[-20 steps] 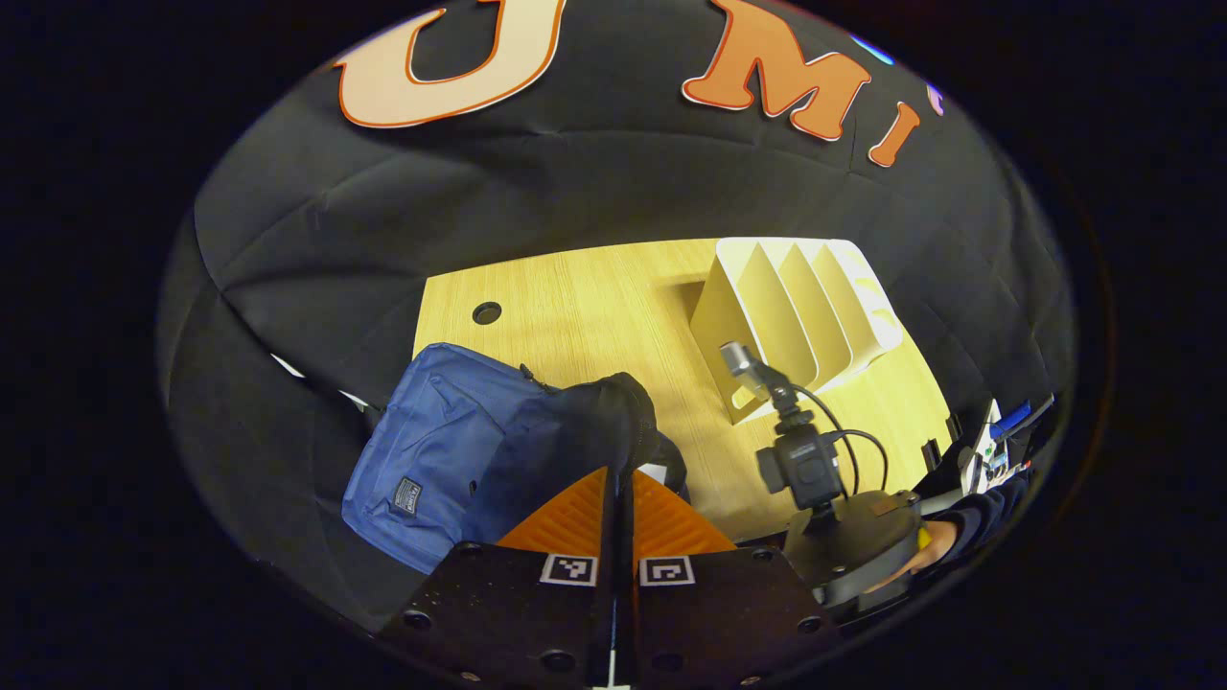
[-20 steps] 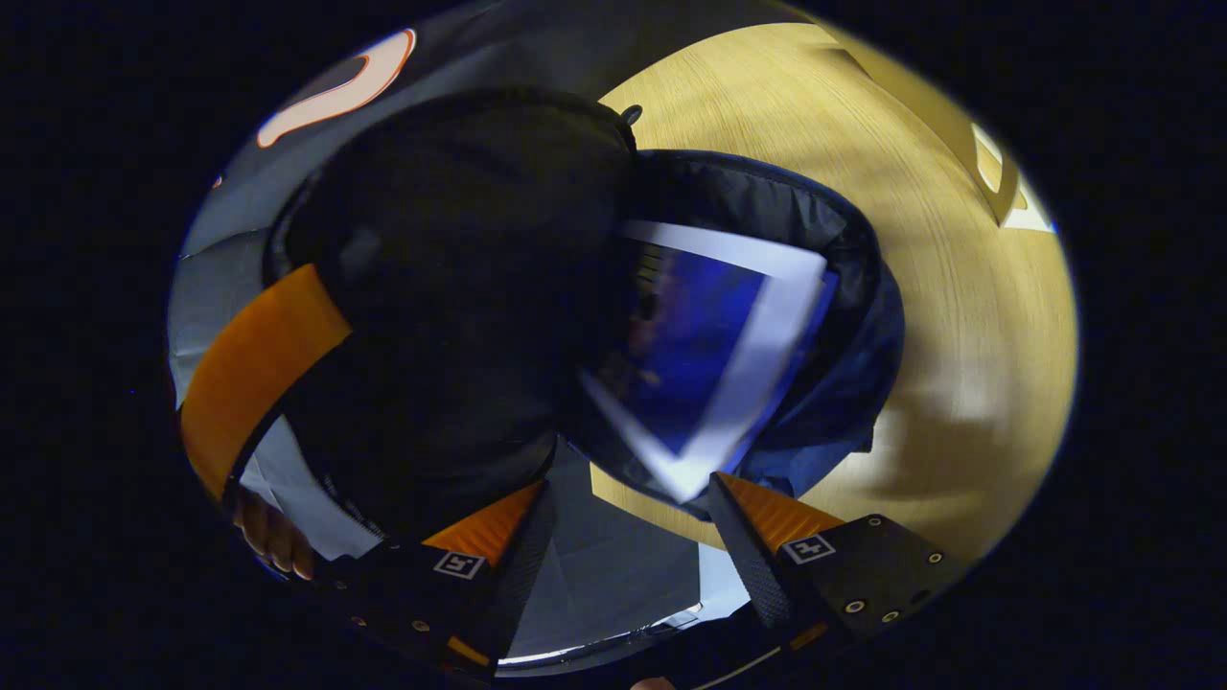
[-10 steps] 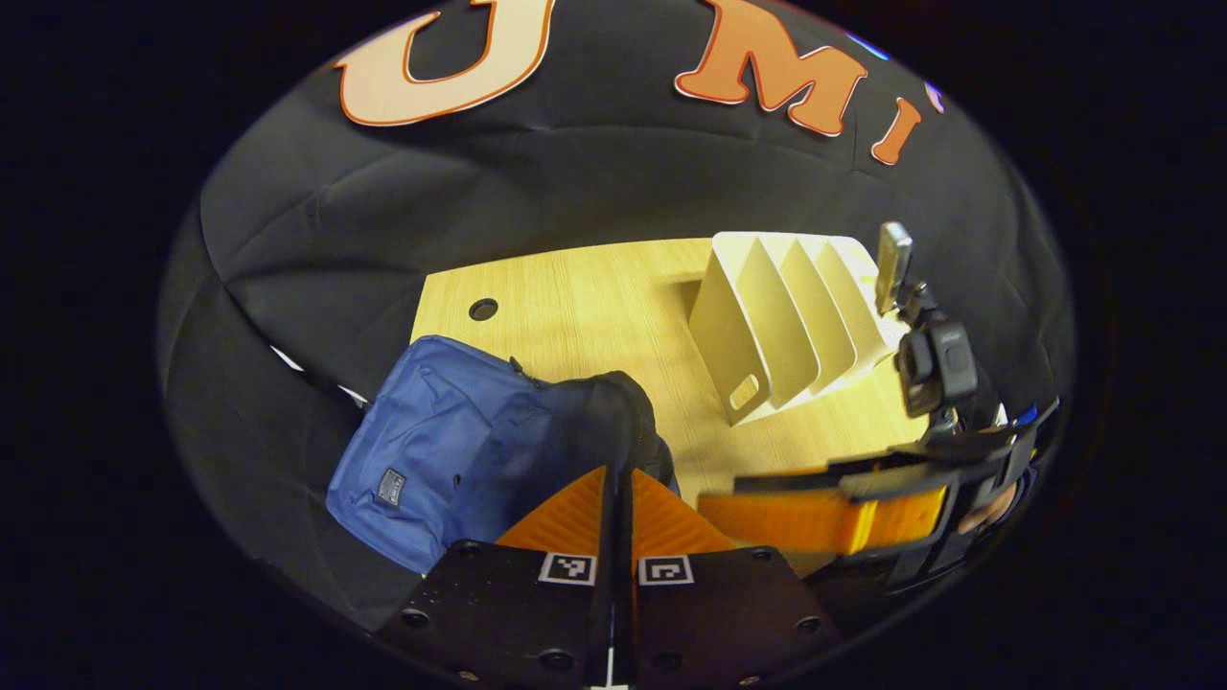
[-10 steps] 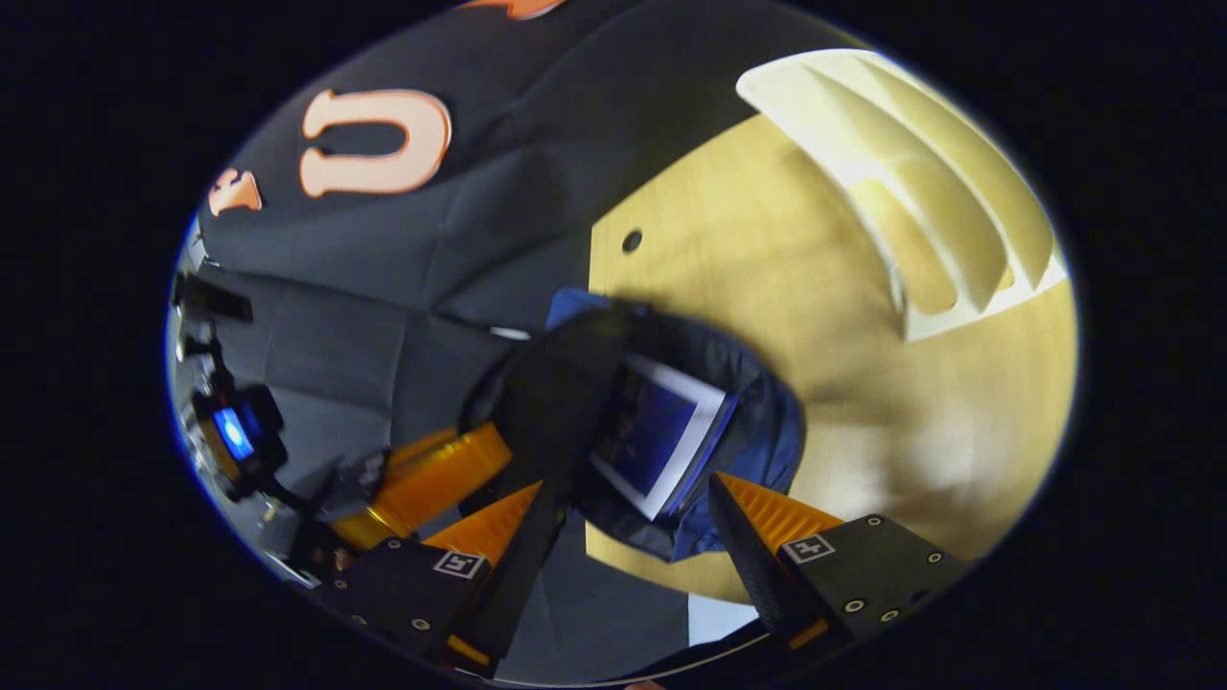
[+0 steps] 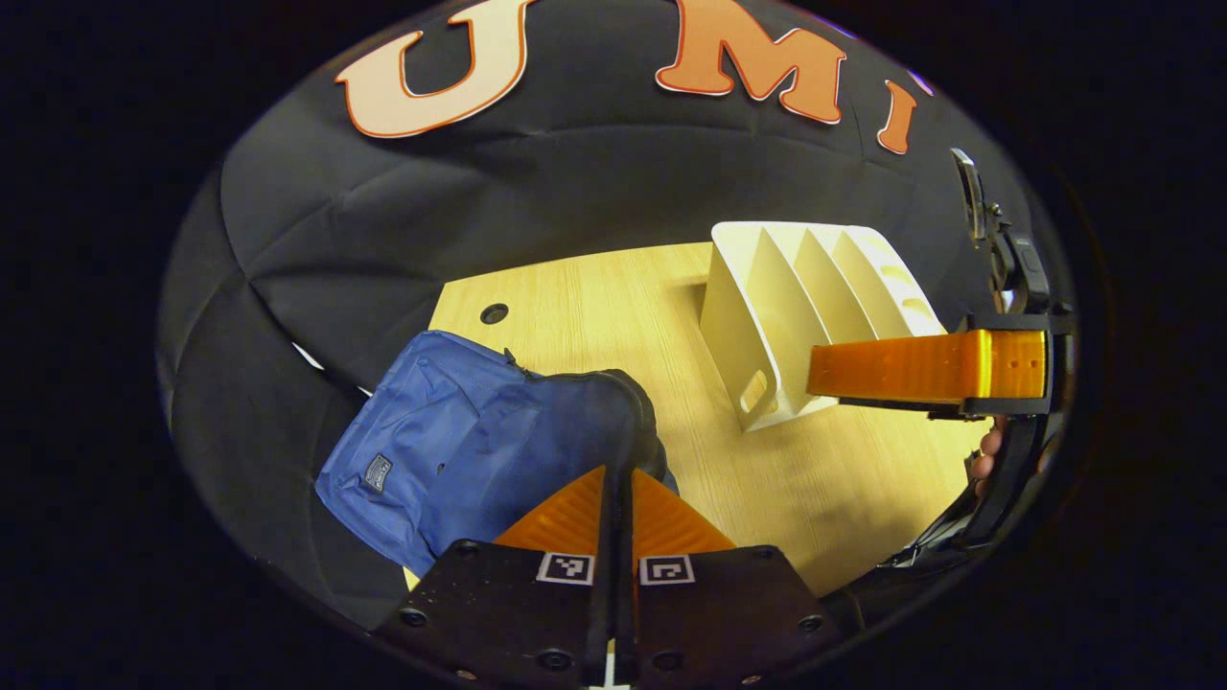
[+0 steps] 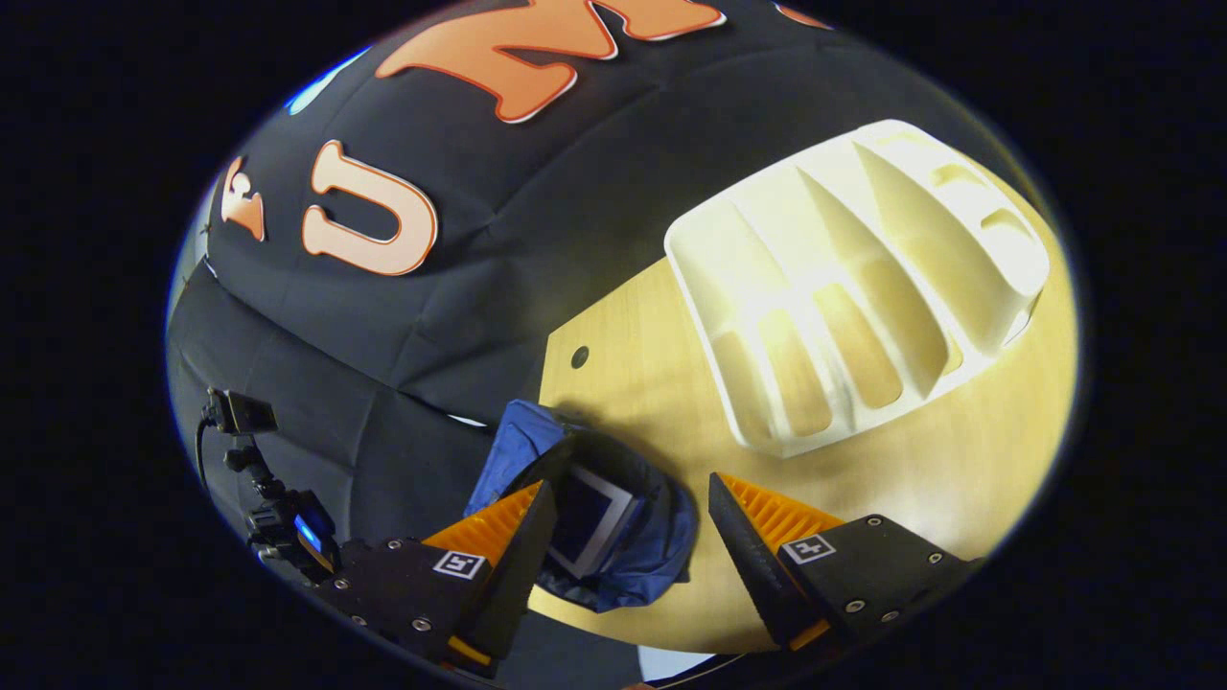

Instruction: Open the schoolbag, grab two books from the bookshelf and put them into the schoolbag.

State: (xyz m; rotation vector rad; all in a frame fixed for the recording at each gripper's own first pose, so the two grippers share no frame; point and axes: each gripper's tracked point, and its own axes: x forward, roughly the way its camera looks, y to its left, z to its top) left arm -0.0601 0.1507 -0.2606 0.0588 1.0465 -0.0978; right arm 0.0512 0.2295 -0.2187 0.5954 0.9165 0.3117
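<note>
Right gripper view: schoolbag (image 6: pixel 613 551) at bench (image 6: pixel 939 479) near-left edge, book (image 6: pixel 587 517) inside; right gripper (image 6: pixel 628 541) fingers spread, empty. Left gripper (image 5: pixel 618 503) clenched on bag flap. Bookshelf (image 6: pixel 853 316) slots look bare; packing likely done, next: release.

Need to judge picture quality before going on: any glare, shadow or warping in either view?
Right gripper view: the bookshelf is washed out by glare and bulged by the fisheye; the schoolbag mouth is dim, the book cover inside readable. Left gripper view: even light, soft shadow on the table, curved edges.
</note>
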